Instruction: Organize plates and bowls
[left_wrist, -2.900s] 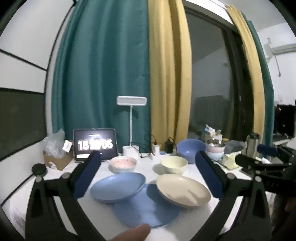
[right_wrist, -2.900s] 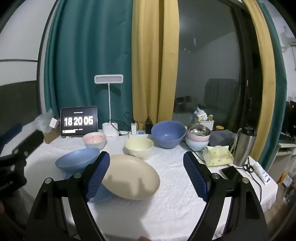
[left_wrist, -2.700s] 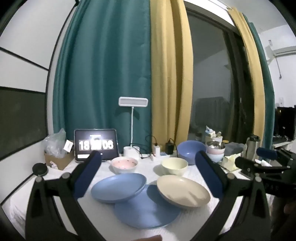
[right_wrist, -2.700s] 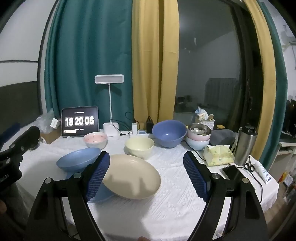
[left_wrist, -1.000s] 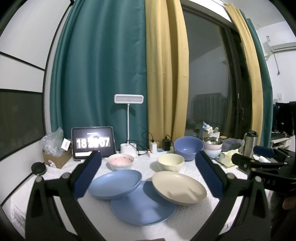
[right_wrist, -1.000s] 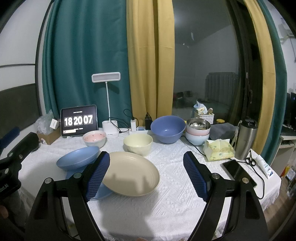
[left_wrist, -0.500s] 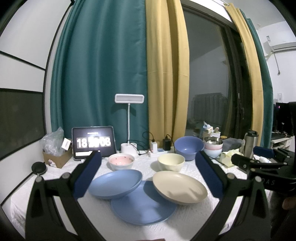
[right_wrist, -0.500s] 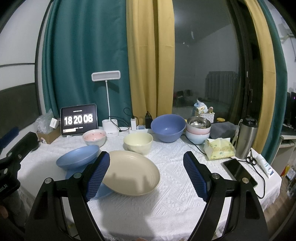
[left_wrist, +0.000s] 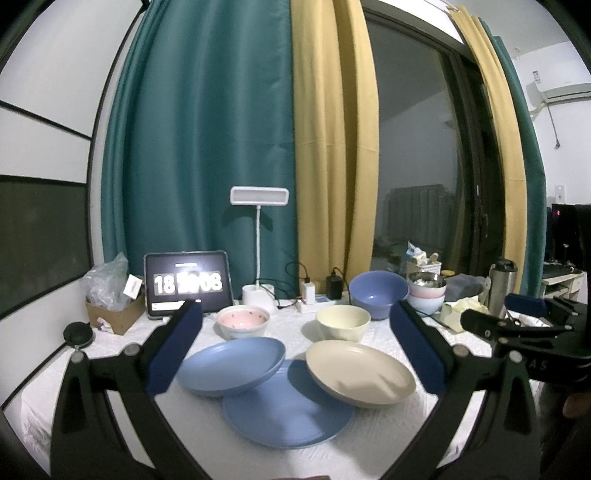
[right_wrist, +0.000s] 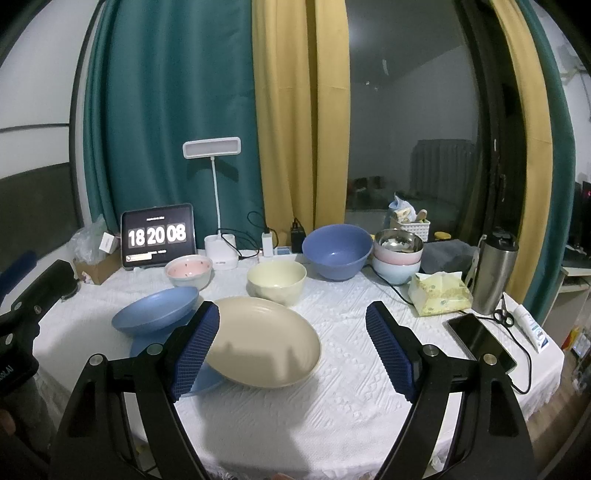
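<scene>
Left wrist view, left gripper (left_wrist: 295, 343) wide open, empty, right gripper (right_wrist: 291, 347) likewise.

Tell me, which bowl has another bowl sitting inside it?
The pale blue bowl on the right: a pink bowl and shiny metal bowl nest inside it.

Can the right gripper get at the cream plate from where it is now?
Probably yes. The right gripper is open with the cream plate just ahead of it, tilted with one edge on the flat blue plate, nothing between.

The left hand-held gripper (left_wrist: 295, 343) and right hand-held gripper (right_wrist: 291, 349) hover level, jaws spread wide, empty.
</scene>
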